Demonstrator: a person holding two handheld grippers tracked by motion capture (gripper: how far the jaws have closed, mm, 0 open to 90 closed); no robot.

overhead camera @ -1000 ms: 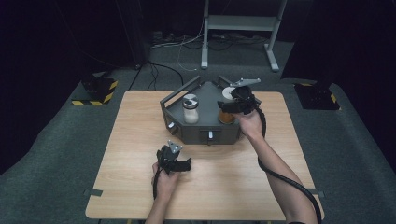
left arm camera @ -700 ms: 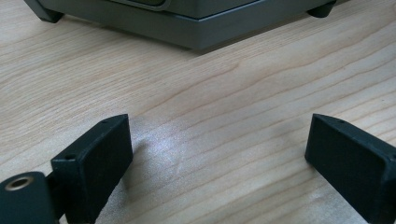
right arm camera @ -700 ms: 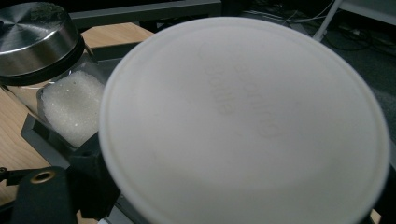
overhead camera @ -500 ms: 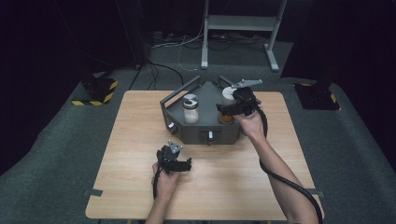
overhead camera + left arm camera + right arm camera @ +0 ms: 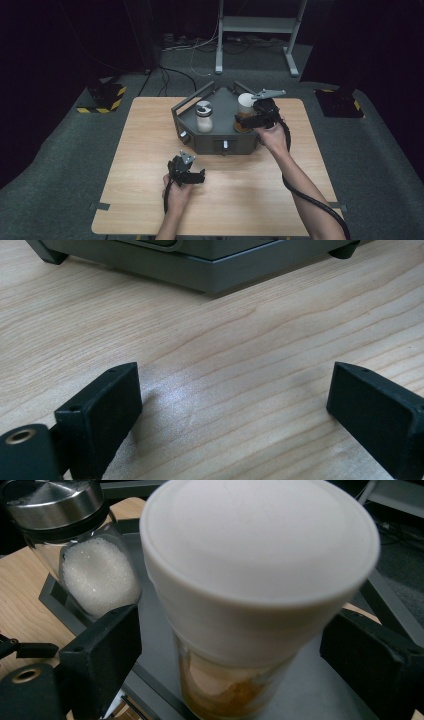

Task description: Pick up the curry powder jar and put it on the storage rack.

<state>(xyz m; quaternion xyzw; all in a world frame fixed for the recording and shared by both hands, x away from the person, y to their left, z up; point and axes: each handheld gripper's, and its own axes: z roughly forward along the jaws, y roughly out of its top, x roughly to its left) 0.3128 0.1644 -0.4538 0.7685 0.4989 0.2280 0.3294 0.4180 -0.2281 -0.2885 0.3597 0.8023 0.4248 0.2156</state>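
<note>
The white-capped jar (image 5: pixel 250 595) stands upright between the right tongs (image 5: pixel 227 655), jaws just opened, gripping nothing; left tongs (image 5: pixel 240 415) wide, empty, well apart.

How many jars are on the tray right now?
2. The steel-lidded jar of white grains stands at the tray's left; the white-lidded jar at its right, between the right gripper's open jaws.

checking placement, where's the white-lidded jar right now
In the high view, the white-lidded jar stands in the grey tray's right part, right of the sugar jar.
</note>
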